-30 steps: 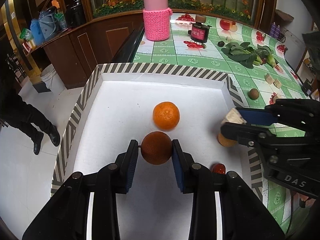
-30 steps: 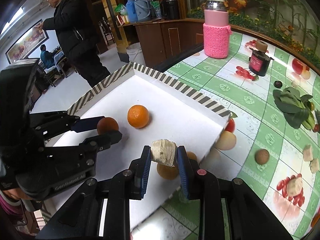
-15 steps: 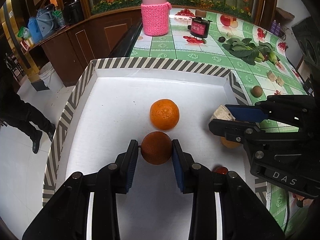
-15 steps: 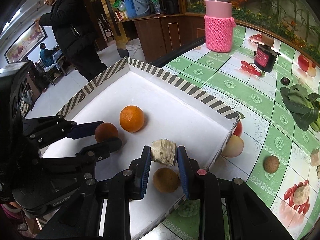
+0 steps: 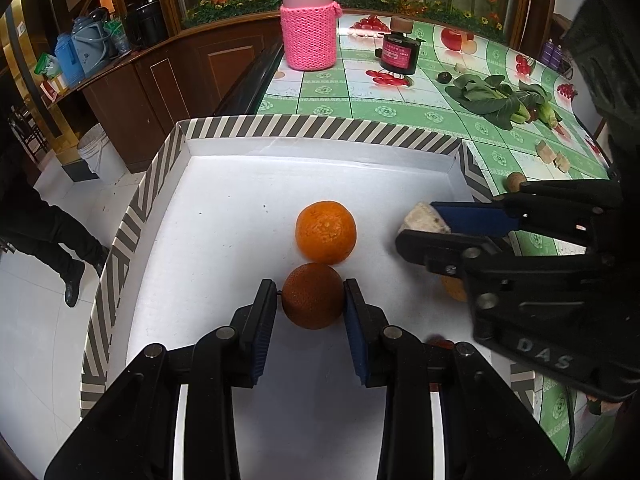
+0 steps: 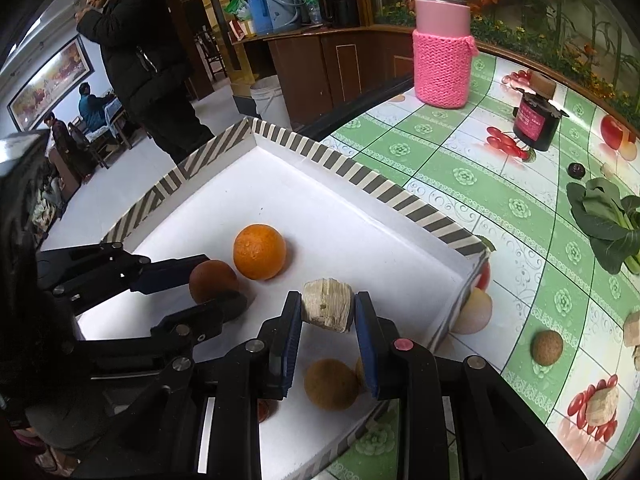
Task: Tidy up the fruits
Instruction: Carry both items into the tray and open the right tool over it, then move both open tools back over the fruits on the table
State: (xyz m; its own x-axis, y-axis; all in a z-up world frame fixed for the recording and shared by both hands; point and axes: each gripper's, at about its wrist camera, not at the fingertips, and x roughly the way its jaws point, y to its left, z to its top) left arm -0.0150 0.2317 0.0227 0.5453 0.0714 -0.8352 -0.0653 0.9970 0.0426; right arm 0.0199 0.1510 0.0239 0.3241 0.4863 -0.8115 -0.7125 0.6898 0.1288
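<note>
Green tiled oilcloth printed with fruit covers the surface, on which a white tray with a striped rim is set. Nearest, a dark brownish orange is clamped in the left claw above the tray floor. A pale, rough chunk is gripped by the right claw over a brown round fruit in the tray. Just beyond, a bright orange is seen resting in the tray. Farther back, leafy greens and a pink knit-sleeved bottle are placed.
</note>
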